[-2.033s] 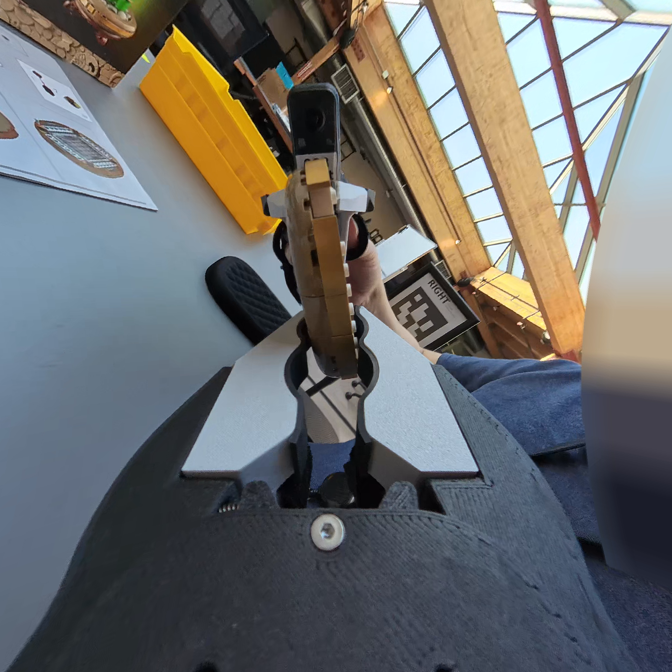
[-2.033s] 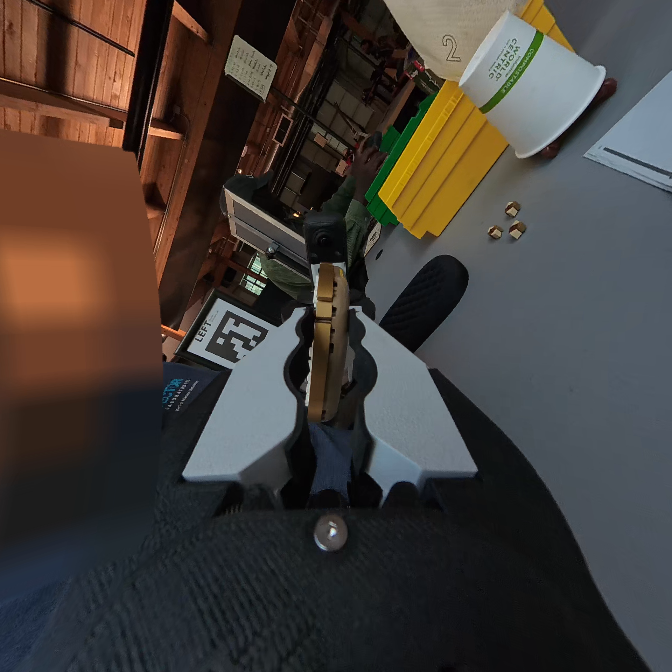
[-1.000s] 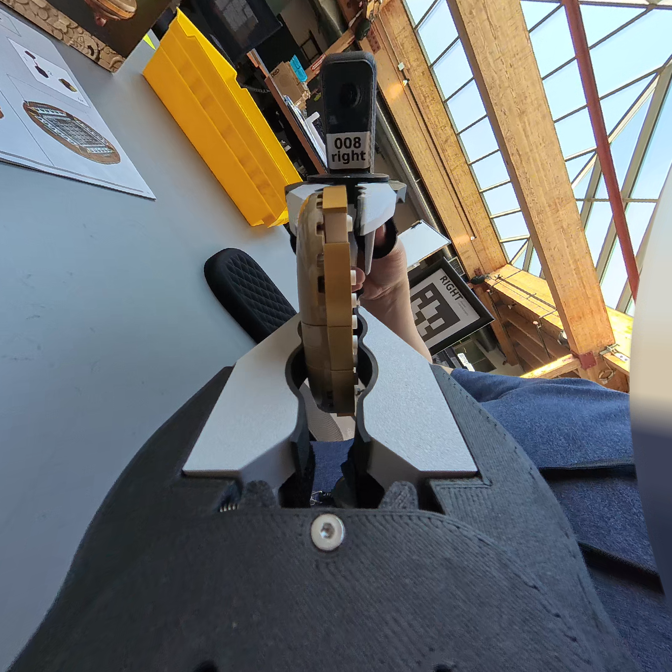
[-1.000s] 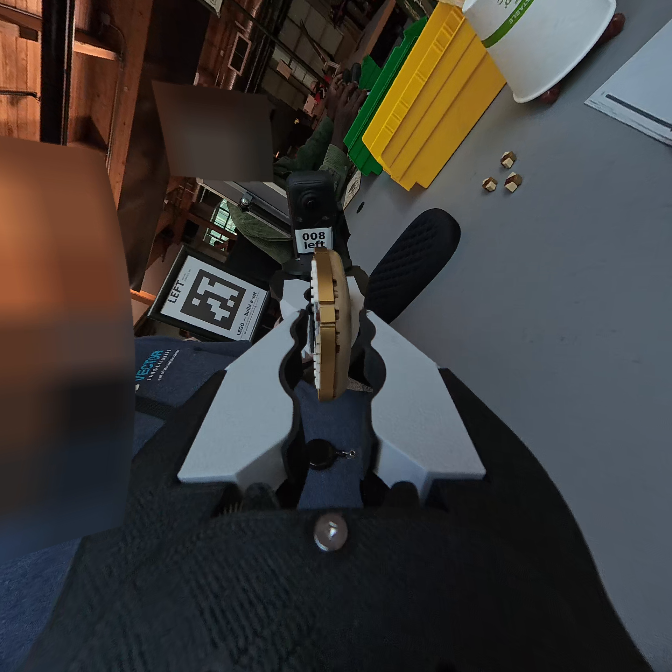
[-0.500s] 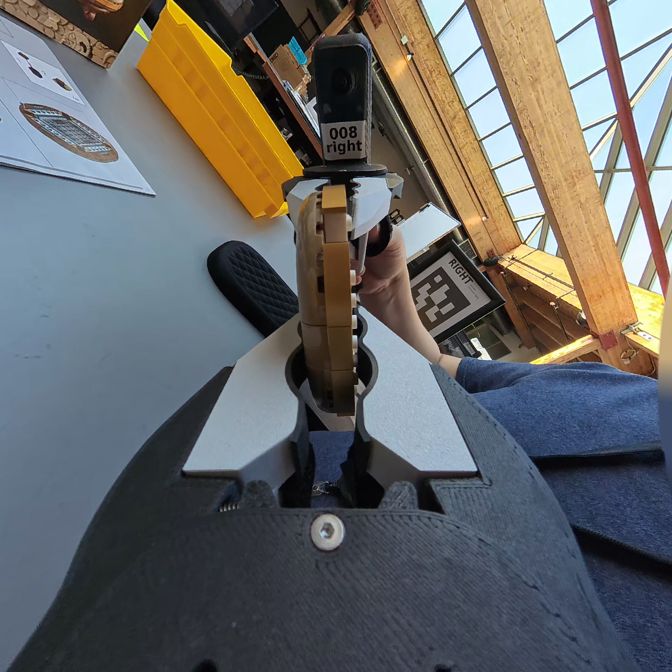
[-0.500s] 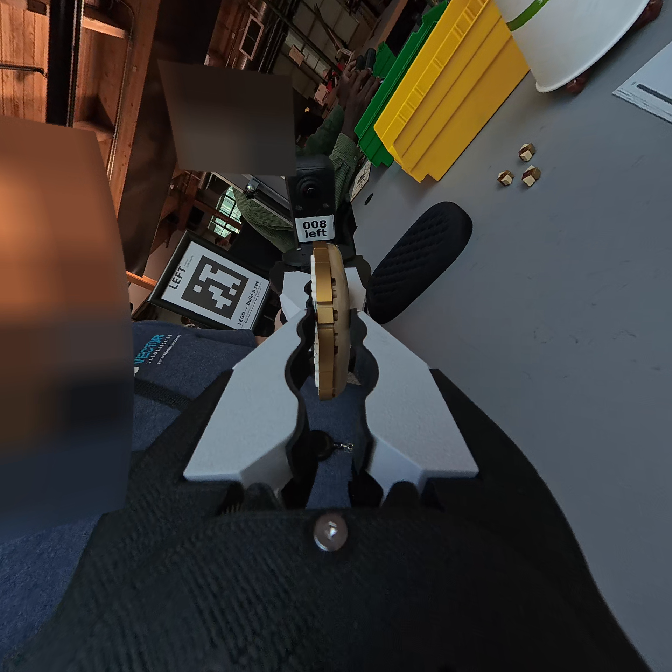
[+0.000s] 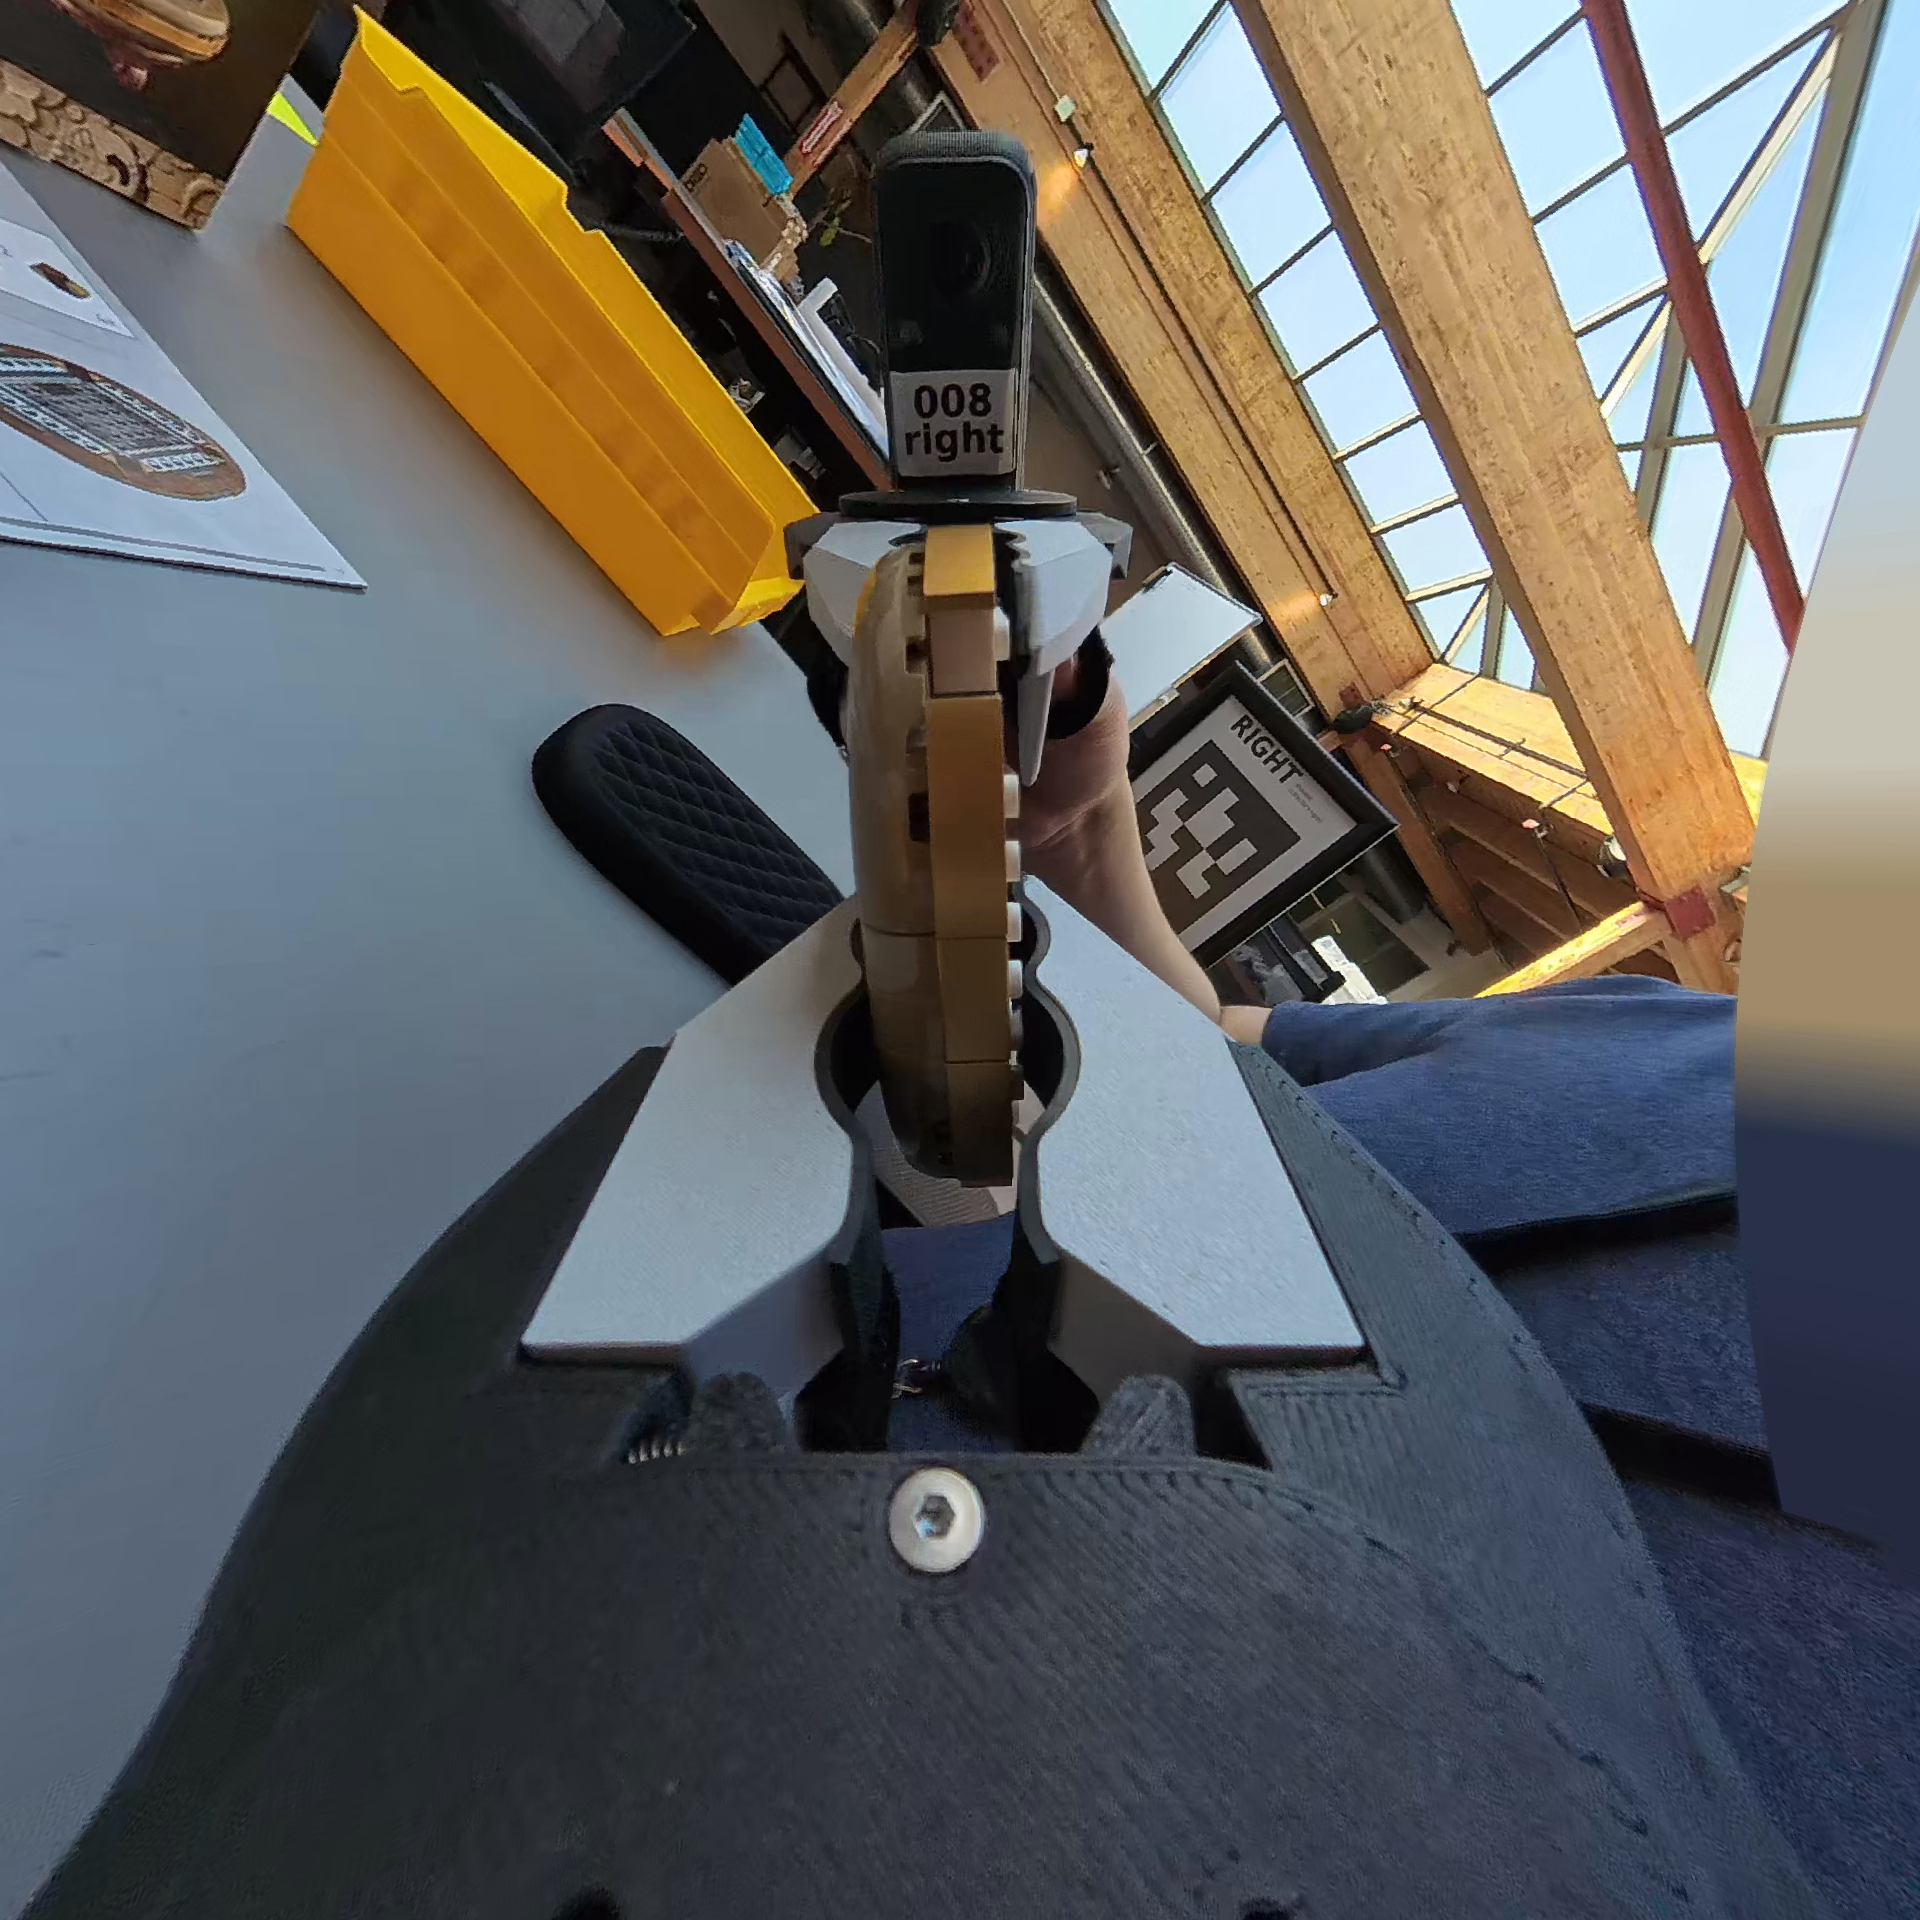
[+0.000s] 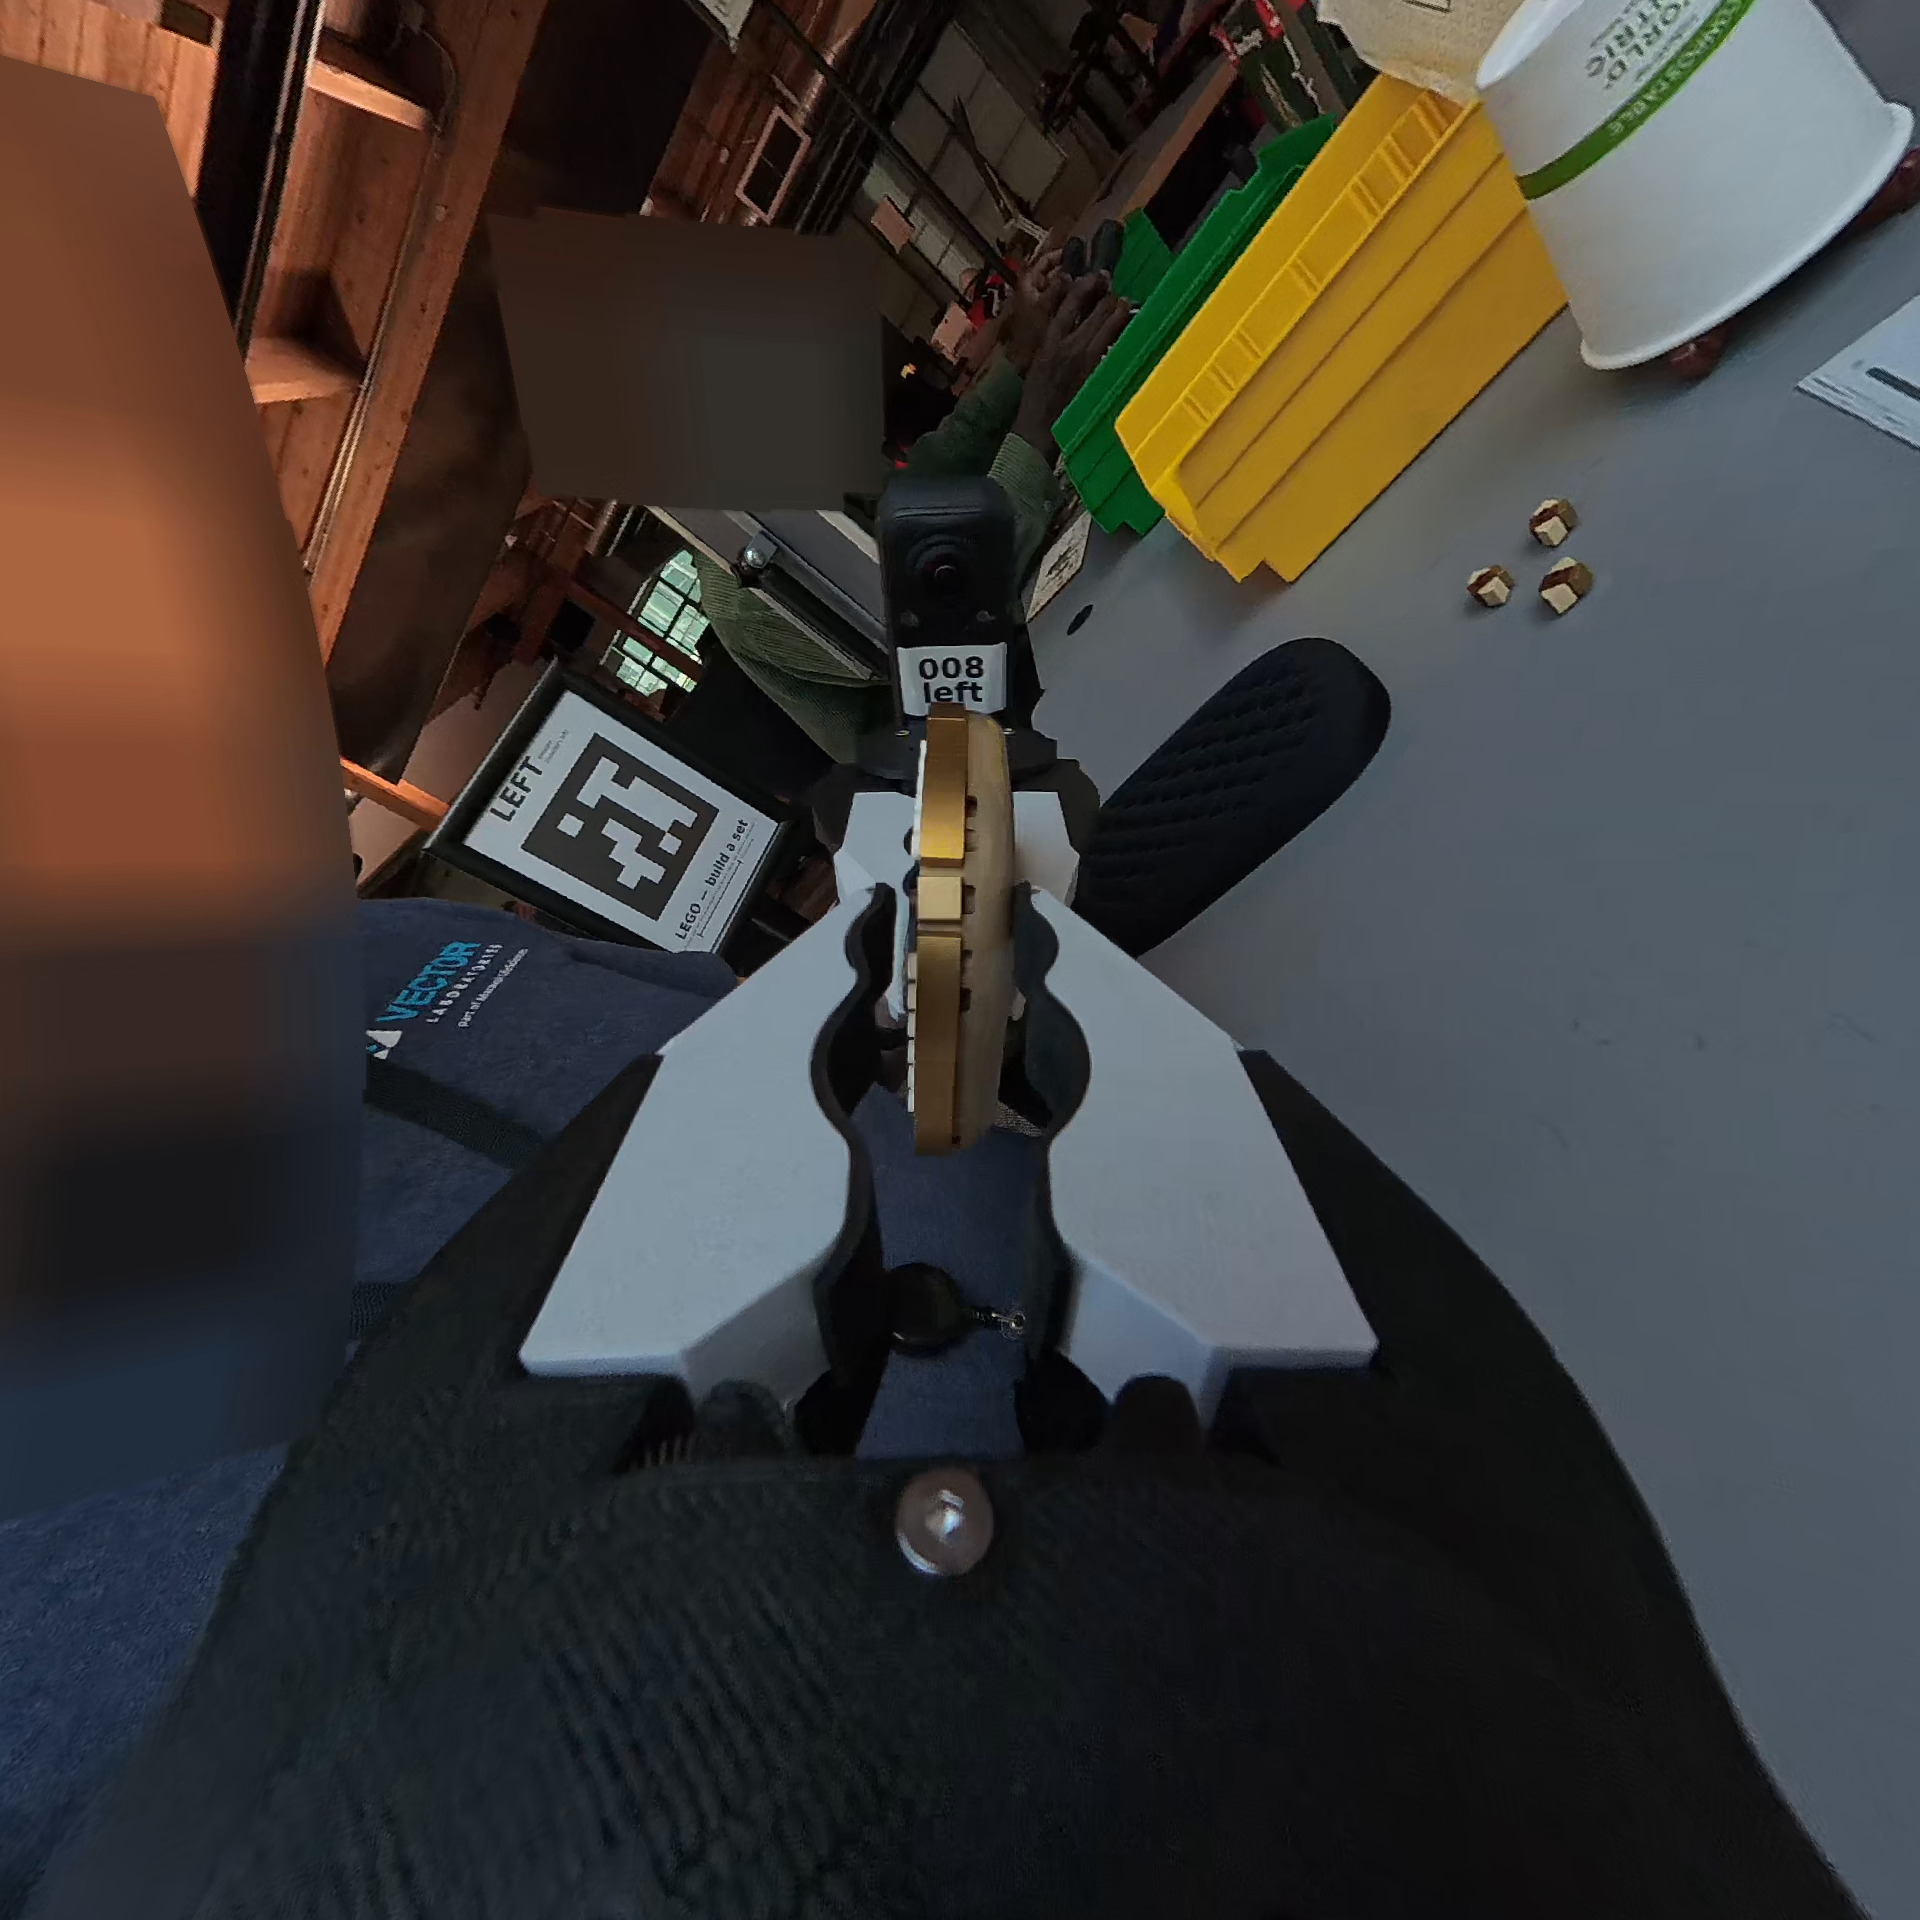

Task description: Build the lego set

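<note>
Gold and tan, the round lego disc [image 7: 940, 883] is held edge-on above the grey table [image 7: 260, 883], between both tools. The left gripper [image 7: 940, 1060] is closed on its near rim, and the right gripper [image 8: 951, 1023] clamps the opposite rim. Three small lego pieces [image 8: 1527, 566] lie near the yellow bin [image 8: 1340, 343].

A grey table [image 8: 1558, 935] is taken as the landmark. On it, a yellow bin [image 8: 1340, 343] is set at the far edge, with a green bin [image 8: 1174, 343] just behind it. A white paper cup [image 8: 1704, 187] is stood upside down beside the yellow bin. A black padded rest [image 8: 1236, 779] is laid at the table's near edge. Wooden roof beams [image 7: 1455, 343] are seen overhead.
</note>
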Demonstrator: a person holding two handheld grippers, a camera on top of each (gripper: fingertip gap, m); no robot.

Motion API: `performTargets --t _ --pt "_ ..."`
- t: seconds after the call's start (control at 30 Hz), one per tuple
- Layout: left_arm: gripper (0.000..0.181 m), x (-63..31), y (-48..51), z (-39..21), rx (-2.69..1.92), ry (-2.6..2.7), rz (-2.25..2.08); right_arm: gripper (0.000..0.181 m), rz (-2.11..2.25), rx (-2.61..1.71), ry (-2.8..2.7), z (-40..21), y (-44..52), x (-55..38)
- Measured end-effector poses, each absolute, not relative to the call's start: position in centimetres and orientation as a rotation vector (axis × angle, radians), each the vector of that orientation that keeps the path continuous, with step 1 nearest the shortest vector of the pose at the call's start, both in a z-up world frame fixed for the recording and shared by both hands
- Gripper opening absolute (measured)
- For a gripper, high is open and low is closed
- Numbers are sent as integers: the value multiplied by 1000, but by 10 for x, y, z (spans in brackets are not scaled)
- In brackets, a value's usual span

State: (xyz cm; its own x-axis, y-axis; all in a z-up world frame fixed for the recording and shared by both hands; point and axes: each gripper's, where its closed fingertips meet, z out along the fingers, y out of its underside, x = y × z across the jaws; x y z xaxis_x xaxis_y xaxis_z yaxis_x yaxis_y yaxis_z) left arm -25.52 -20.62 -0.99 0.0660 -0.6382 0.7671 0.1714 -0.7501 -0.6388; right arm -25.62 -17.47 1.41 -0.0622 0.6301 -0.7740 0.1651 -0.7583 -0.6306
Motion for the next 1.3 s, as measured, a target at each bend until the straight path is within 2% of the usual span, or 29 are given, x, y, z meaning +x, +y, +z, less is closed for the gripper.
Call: performTargets --t 0.07,0.2,0.37,0.53,0.6,0.73,1.0,1.3 --pt "18 -257 -209 -6 -1735 441 -1813 39 1856 -1815 -904 24 -180 -254" --pt "18 -259 -218 4 -1671 453 -1934 55 1517 -1559 -1051 46 -174 -244" --pt "19 -259 -231 15 -1621 485 -2057 55 1052 -1172 -1323 65 -200 -236" --pt "19 -257 -241 23 -1589 544 -2123 62 979 -1100 -1525 55 -225 -234" --pt "19 -256 -246 22 -1599 592 -2128 61 962 -1061 -1569 54 -233 -234" --pt "19 -251 -255 21 -1628 658 -2137 47 976 -1014 -1620 55 -241 -235" --pt "19 -247 -255 23 -1695 620 -2133 30 1047 -1026 -1582 55 -233 -227" --pt "19 -245 -252 15 -1832 609 -2012 24 1077 -1098 -1549 44 -218 -222"
